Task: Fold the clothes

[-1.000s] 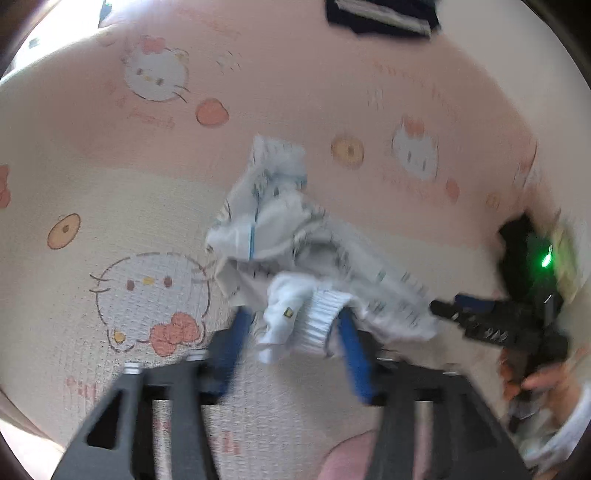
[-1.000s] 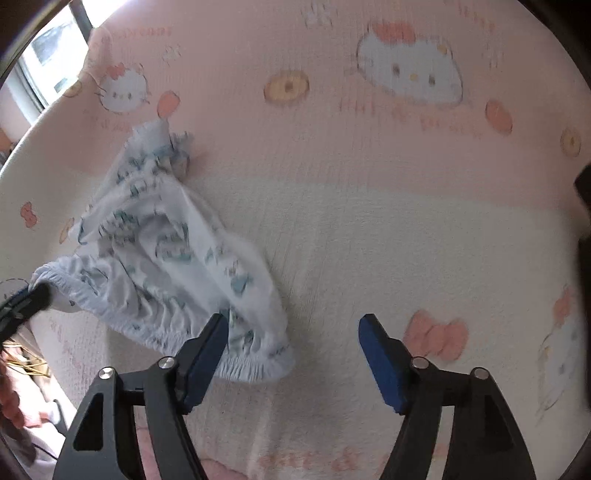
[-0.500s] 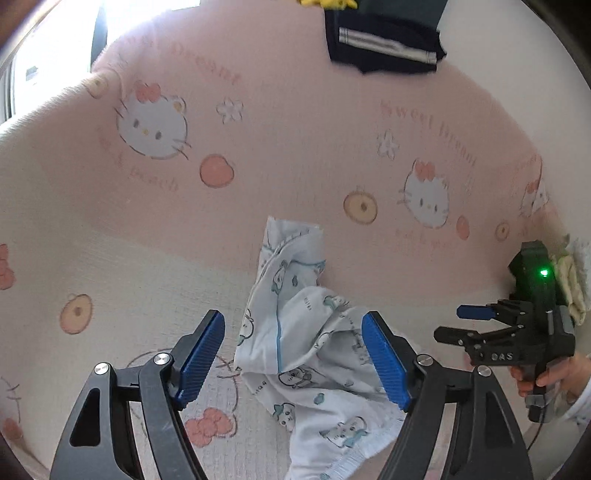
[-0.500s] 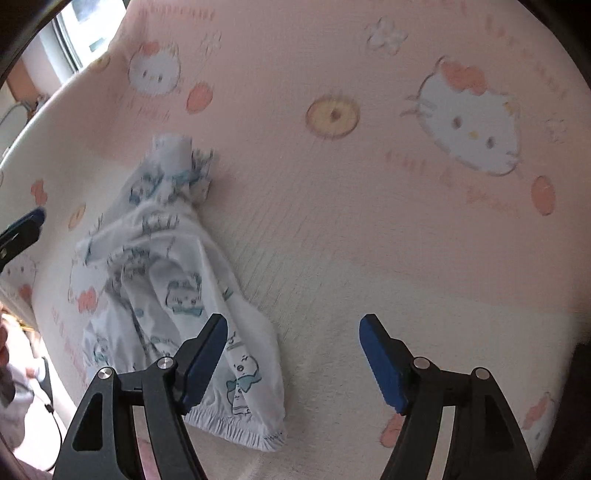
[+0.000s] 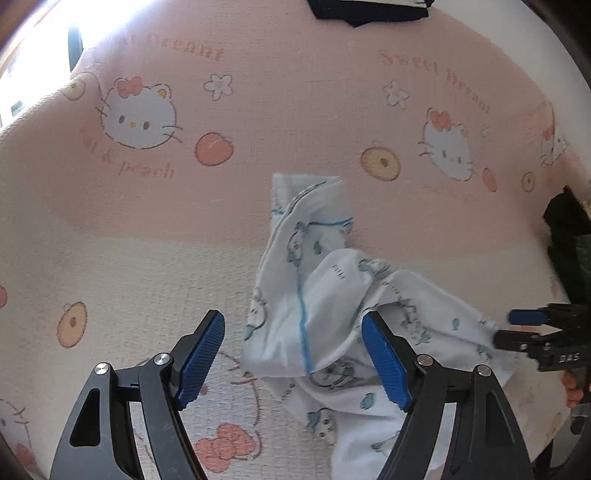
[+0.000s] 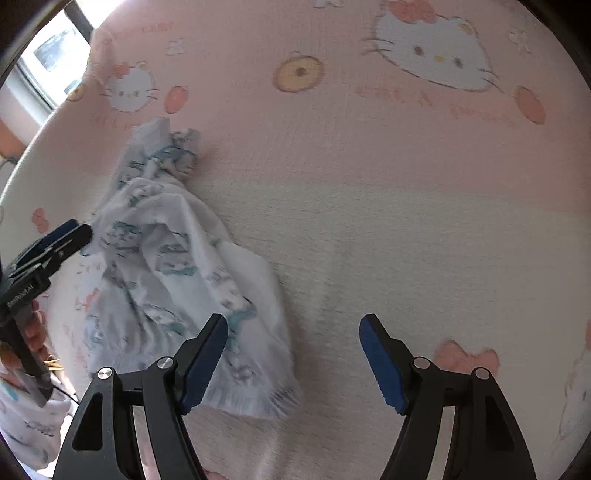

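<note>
A small white garment with a blue cartoon print [image 5: 325, 306] lies crumpled on the pink and cream blanket [image 5: 147, 240]. My left gripper [image 5: 293, 358] is open and empty, just above the garment's near part. My right gripper [image 6: 293, 360] is open and empty; the garment [image 6: 177, 273] lies to its left, with an edge beside its left finger. In the left wrist view the right gripper [image 5: 532, 326] is at the garment's right edge. In the right wrist view the left gripper [image 6: 55, 243] is at the garment's left edge.
A dark folded garment with white stripes [image 5: 369, 11] lies at the blanket's far edge. A dark cloth [image 5: 569, 236] sits at the right edge. A window [image 6: 55, 59] is at the far left. A white printed cloth [image 6: 26, 424] shows at the lower left.
My left gripper has let go of the garment, opened and drawn back. The garment has dropped onto the blanket. My right gripper has moved closer to the garment's right edge.
</note>
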`<state>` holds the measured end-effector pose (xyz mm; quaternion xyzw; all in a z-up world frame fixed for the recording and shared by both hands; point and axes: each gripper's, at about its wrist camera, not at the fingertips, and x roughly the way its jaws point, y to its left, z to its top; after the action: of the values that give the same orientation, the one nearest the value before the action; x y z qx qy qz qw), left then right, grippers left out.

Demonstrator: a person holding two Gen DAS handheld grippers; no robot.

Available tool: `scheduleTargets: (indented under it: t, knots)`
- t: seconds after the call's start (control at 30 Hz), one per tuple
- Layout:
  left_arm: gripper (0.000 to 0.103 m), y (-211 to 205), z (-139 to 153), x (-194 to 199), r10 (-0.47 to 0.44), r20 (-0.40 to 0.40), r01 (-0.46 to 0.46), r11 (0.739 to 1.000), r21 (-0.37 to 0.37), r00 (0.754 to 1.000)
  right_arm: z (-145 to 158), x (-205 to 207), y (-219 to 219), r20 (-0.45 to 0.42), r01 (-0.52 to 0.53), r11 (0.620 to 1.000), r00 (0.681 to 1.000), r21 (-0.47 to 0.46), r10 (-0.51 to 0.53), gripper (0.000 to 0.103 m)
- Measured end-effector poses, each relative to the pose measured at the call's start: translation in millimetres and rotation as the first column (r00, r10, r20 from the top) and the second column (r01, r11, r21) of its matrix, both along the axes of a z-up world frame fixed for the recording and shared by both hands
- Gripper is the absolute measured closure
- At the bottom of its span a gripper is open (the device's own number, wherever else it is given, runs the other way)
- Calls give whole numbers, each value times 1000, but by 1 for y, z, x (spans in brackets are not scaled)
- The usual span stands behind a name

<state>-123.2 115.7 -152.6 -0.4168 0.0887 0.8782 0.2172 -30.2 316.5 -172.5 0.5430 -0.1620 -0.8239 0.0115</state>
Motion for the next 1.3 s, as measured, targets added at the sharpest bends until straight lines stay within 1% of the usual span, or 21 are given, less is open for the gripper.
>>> scheduleTargets:
  t: [0.07, 0.17, 0.23, 0.27, 0.3, 0.33, 0.37, 0.47, 0.53, 0.57, 0.6, 0.63, 0.67, 0.77, 0.8, 0.93, 1.03, 1.07, 1.17, 1.3]
  knots:
    - [28, -3, -4, 1, 13, -7, -13, 1000, -11, 1000, -5, 5, 6, 14, 38, 998, 999, -45, -38, 29]
    - [28, -6, -8, 2, 6, 7, -6, 1000, 1, 1000, -13, 12, 14, 36, 95, 990, 995, -108, -91, 29]
    - [28, -5, -10, 4, -11, -3, 11, 1000, 20, 1000, -13, 16, 10, 7, 81, 994, 997, -75, -81, 29]
    - [32, -5, -12, 6, -21, -13, 21, 999, 31, 1000, -13, 18, 6, -2, 71, 996, 997, -57, -71, 29]
    - [40, -3, -13, 6, -31, -17, 31, 999, 35, 999, -13, 20, 2, -10, 62, 997, 998, -39, -62, 29]
    - [59, -2, -14, 7, -40, -17, 40, 999, 37, 999, -13, 20, 0, -15, 58, 998, 998, -31, -59, 29]
    - [70, -1, -16, 6, -45, -9, 46, 998, 35, 999, -14, 21, -2, -20, 55, 998, 998, -24, -56, 29]
    - [83, 4, -21, 5, -60, 23, 59, 997, 48, 998, -15, 21, -7, -36, 51, 999, 998, -12, -51, 30]
    - [84, 6, -20, 4, -75, 34, 73, 995, 62, 997, -15, 21, -11, -46, 50, 999, 998, -5, -50, 30]
    - [84, 7, -19, 5, -77, 30, 75, 995, 64, 997, -16, 22, -13, -49, 47, 999, 998, 3, -47, 33]
    - [84, 7, -18, 4, -78, 28, 76, 995, 63, 997, -16, 22, -16, -57, 38, 999, 998, 13, -38, 46]
    - [84, 7, -17, 4, -75, 26, 73, 995, 63, 997, -16, 23, -19, -64, 28, 999, 998, 25, -27, 55]
    - [84, 6, -16, 3, -70, 25, 68, 996, 63, 997, -16, 22, -24, -61, 3, 998, 998, 59, 1, 67]
    - [84, 4, -14, 1, -58, 25, 56, 996, 64, 998, -15, 18, -39, -50, -72, 985, 995, 158, 81, 85]
    - [84, 3, -13, 0, -53, 21, 52, 997, 64, 998, -12, 18, -41, -51, -82, 978, 994, 191, 94, 90]
    - [84, 3, -4, -7, -27, -15, 28, 999, 46, 1000, -2, 13, -49, -50, -110, 944, 990, 311, 132, 92]
    - [84, 4, 2, -14, -27, -32, 29, 998, 54, 999, 2, 6, -39, -70, -74, 954, 993, 290, 99, 92]
    - [84, 4, 4, -16, -31, -34, 33, 998, 55, 999, 3, 4, -37, -71, -65, 951, 993, 302, 91, 92]
    - [88, 7, 9, -19, -44, -49, 46, 998, 44, 998, 7, -4, -32, -91, -33, 921, 993, 389, 74, 92]
    - [89, 9, 14, -19, -56, -69, 59, 998, 39, 996, 15, -9, -13, -96, 5, 894, 994, 448, 42, 93]
